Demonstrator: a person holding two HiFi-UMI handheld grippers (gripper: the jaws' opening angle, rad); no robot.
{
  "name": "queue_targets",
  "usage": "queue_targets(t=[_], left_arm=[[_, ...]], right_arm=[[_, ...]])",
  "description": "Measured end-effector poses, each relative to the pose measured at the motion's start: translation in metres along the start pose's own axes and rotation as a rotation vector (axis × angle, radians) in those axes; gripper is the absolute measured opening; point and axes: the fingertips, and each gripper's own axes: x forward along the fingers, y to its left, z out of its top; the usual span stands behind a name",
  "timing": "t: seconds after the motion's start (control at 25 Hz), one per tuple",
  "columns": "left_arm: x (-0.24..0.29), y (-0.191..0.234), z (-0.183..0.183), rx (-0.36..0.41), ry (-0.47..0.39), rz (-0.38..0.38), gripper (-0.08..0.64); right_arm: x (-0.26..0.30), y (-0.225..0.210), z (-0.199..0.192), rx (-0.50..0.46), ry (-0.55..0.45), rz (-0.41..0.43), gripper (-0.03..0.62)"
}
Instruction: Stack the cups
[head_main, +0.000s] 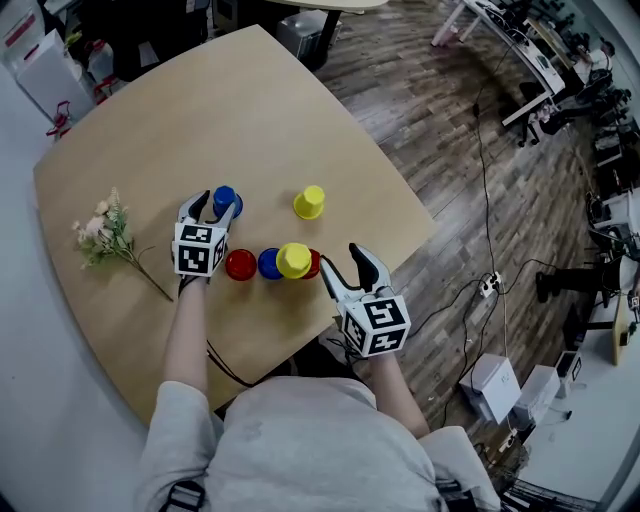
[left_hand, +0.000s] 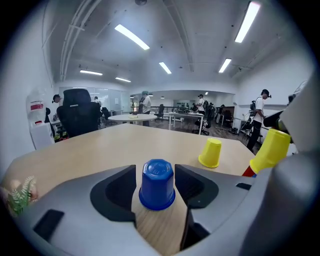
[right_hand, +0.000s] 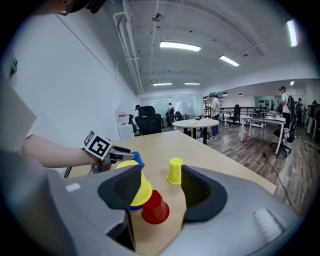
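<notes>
Several upside-down cups stand on the round wooden table (head_main: 150, 130). A blue cup (head_main: 225, 199) (left_hand: 157, 183) stands on the wood between the fingers of my left gripper (head_main: 216, 206) (left_hand: 155, 176), which is open with a gap on both sides of the cup. A lone yellow cup (head_main: 309, 202) (right_hand: 174, 171) stands further right. Near the front edge sits a row: a red cup (head_main: 240, 264), a blue cup (head_main: 268, 263) with a yellow cup (head_main: 293, 259) (right_hand: 141, 187) on it, and another red cup (right_hand: 155, 207). My right gripper (head_main: 338, 256) (right_hand: 160, 187) is open just right of that row, holding nothing.
A sprig of flowers (head_main: 105, 235) lies at the table's left side. A black cable (head_main: 228, 368) hangs over the table's front edge. The table edge and wood floor (head_main: 470, 150) lie to the right. An office chair (left_hand: 80, 117) stands beyond the far edge.
</notes>
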Motion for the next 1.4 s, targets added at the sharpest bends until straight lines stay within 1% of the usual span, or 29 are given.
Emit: queue_targets(t=[0.16, 0.28, 0.36, 0.48, 0.6, 0.76, 0.88, 1.12, 1.4], left_arm=[[0.012, 0.001, -0.011, -0.018, 0.033, 0.003, 0.227], [0.011, 0.002, -0.009, -0.003, 0.029, 0.015, 0.218], [0.003, 0.001, -0.002, 0.008, 0.005, 0.019, 0.216], [-0.016, -0.001, 0.015, 0.011, -0.052, 0.011, 0.215], [-0.040, -0.008, 0.031, 0.048, -0.100, -0.004, 0.215], [-0.072, -0.028, 0.044, 0.085, -0.133, -0.040, 0.213], [-0.092, -0.050, 0.045, 0.097, -0.140, -0.083, 0.213], [-0.111, -0.086, 0.033, 0.078, -0.128, -0.176, 0.213], [-0.115, -0.115, 0.016, 0.124, -0.075, -0.229, 0.215]], right_arm=[[0.000, -0.008, -0.001, 0.007, 0.006, -0.011, 0.252], [0.003, -0.012, -0.001, 0.010, 0.009, -0.012, 0.252], [0.006, -0.013, -0.001, 0.010, 0.008, -0.009, 0.252], [0.013, -0.013, 0.002, 0.010, 0.000, -0.001, 0.252], [0.019, -0.011, 0.006, 0.005, -0.006, 0.009, 0.252], [0.025, -0.007, 0.011, 0.002, -0.010, 0.030, 0.252], [0.029, -0.002, 0.016, -0.002, -0.018, 0.051, 0.252], [0.034, 0.001, 0.019, 0.004, -0.031, 0.061, 0.252], [0.031, 0.003, 0.020, 0.019, -0.038, 0.061, 0.252]])
